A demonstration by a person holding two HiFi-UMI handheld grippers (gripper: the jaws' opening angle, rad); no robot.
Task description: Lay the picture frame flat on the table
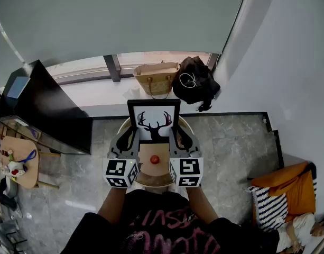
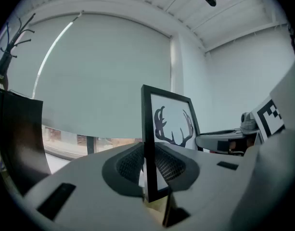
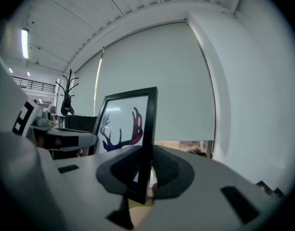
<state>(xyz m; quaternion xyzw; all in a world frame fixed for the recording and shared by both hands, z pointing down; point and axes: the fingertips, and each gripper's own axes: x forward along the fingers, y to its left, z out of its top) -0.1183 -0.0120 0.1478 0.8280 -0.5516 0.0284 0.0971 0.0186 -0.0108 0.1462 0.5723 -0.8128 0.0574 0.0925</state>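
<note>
**Head view.** We list one black rectangular picture frame (image 1: 154, 121) with a white print of dark antlers. It stands upright over the small round wooden table (image 1: 151, 183), at its far side, with the print facing us. The left gripper (image 1: 131, 137) takes its left rail and the right gripper (image 1: 177, 137) its right rail. A small red object (image 1: 155, 159) lies on the table nearer to us; we cannot tell what it is. A woven straw bag (image 1: 156, 79) and a black bag (image 1: 195, 81) sit far off by the window.

**Left gripper view.** The jaws are clamped on the frame's left rail, low down, one pad on each face. The frame rises straight from between them.

**Right gripper view.** The jaws are likewise closed on the right rail near its lower corner.

**Handling, as we judge it.** The frame looks stiff and light, probably glazed and so breakable. Its smooth rails may slip in the pads. The two side rails, held low, seem the sound places to hold while tipping it down.

**Not made out.** We cannot tell whether the lower edge touches the table or whether a back stand exists. The grippers cover most of the table.
</note>
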